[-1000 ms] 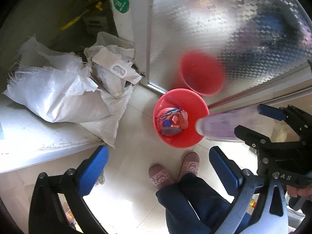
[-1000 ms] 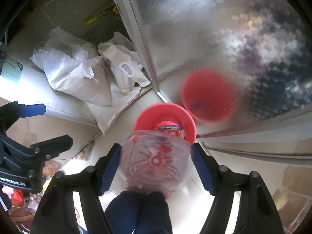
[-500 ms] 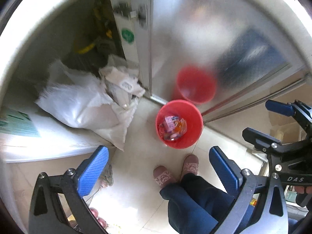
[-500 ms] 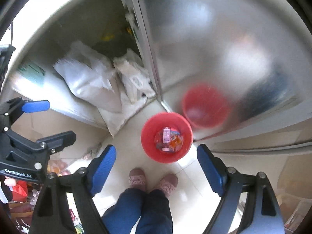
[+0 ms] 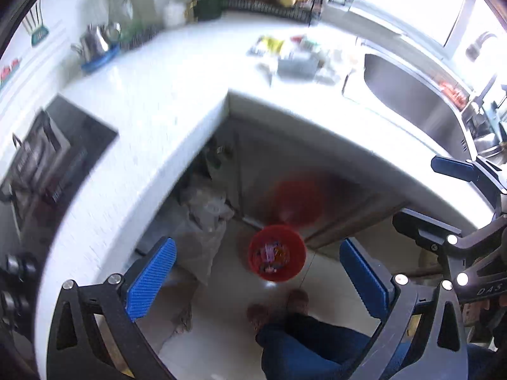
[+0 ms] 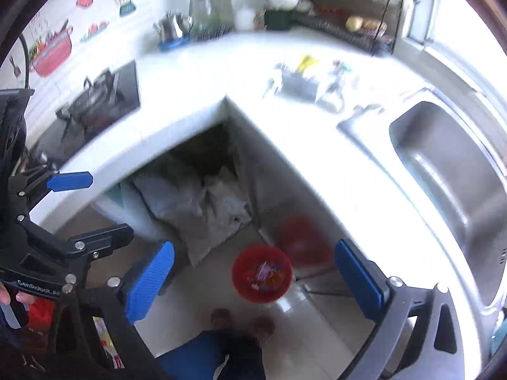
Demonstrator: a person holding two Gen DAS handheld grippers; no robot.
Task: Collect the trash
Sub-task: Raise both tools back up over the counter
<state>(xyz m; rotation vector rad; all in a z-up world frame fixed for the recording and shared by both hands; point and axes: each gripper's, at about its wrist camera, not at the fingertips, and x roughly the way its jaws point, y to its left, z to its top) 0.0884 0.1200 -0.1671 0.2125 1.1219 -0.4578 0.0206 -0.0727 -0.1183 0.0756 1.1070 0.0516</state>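
Note:
A red trash bucket (image 5: 277, 252) stands on the floor far below, with wrappers and a bottle inside; it also shows in the right wrist view (image 6: 261, 273). My left gripper (image 5: 256, 275) is open and empty, high above the bucket. My right gripper (image 6: 255, 280) is open and empty too, at about the same height. Several pieces of trash (image 5: 294, 55) lie on the white counter (image 5: 177, 95) near the sink; they also show in the right wrist view (image 6: 310, 79). All is motion-blurred.
A steel sink (image 6: 450, 183) is set in the counter at the right. A stove (image 6: 95, 104) sits on the left. A kettle (image 5: 95, 42) and a dish rack (image 5: 275, 0) stand at the back. White sacks (image 6: 202, 209) lie under the counter.
The right gripper let the plastic bottle go into the bucket and opened. Both grippers then rose high, so the counter, the stove and the sink came into view.

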